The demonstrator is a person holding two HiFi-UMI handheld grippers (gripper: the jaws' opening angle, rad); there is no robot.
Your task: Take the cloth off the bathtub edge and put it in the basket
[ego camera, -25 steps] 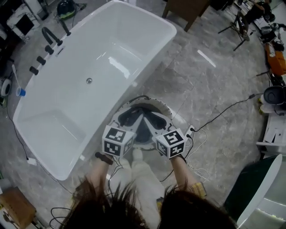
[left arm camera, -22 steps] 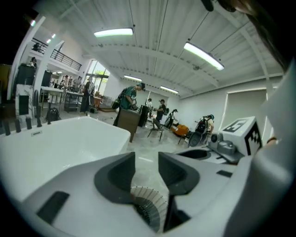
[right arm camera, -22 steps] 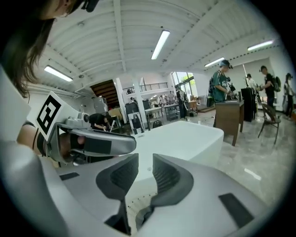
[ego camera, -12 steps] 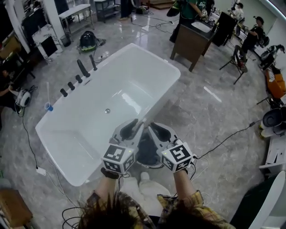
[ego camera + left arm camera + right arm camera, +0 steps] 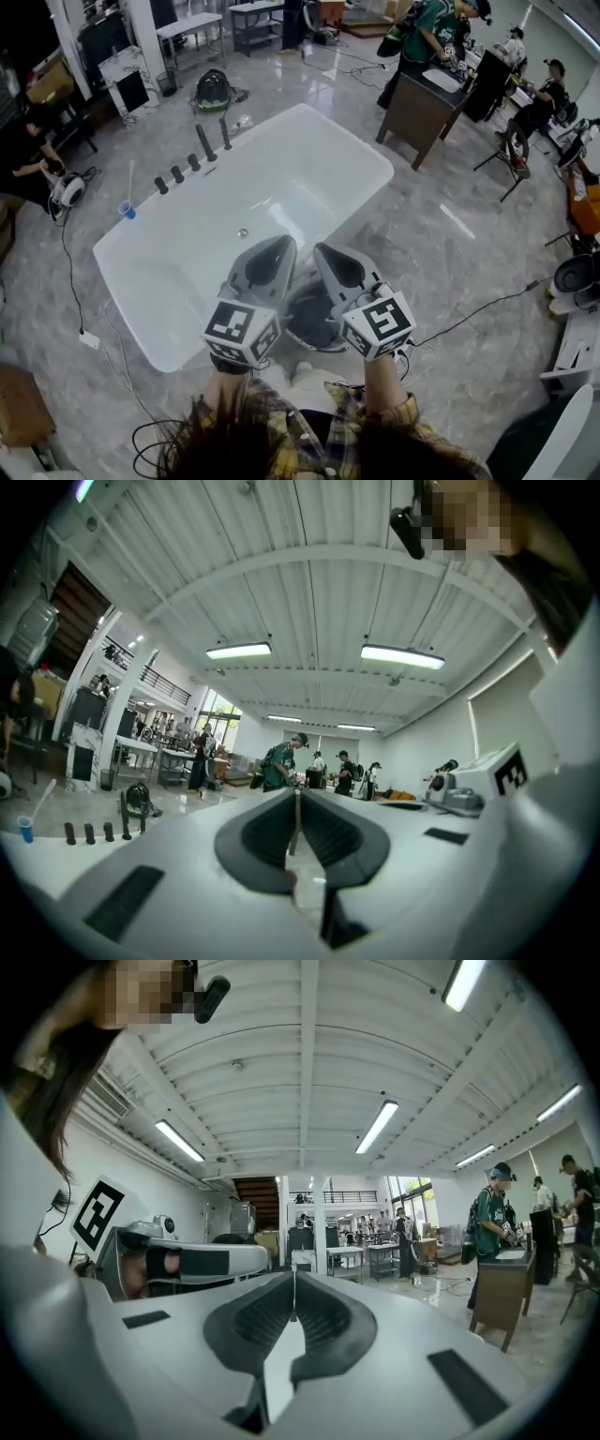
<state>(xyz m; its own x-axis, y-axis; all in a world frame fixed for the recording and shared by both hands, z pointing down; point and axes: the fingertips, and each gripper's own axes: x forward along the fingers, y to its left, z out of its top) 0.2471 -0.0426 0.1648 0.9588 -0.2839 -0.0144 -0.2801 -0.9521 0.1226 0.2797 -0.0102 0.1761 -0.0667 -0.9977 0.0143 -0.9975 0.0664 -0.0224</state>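
Left tongs (image 5: 281,244) and right tongs (image 5: 324,249): both clenched, nothing between them, held side by side. Directly below and between them, a round pale basket (image 5: 323,349) holds the dark grey cloth (image 5: 311,317). Beyond the tips, a white rectangular bathtub (image 5: 281,159) stands on the grey marble floor (image 5: 450,244).

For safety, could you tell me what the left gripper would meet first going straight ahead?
Probably nothing nearby: the shut left gripper points level over the white bathtub, toward distant people.
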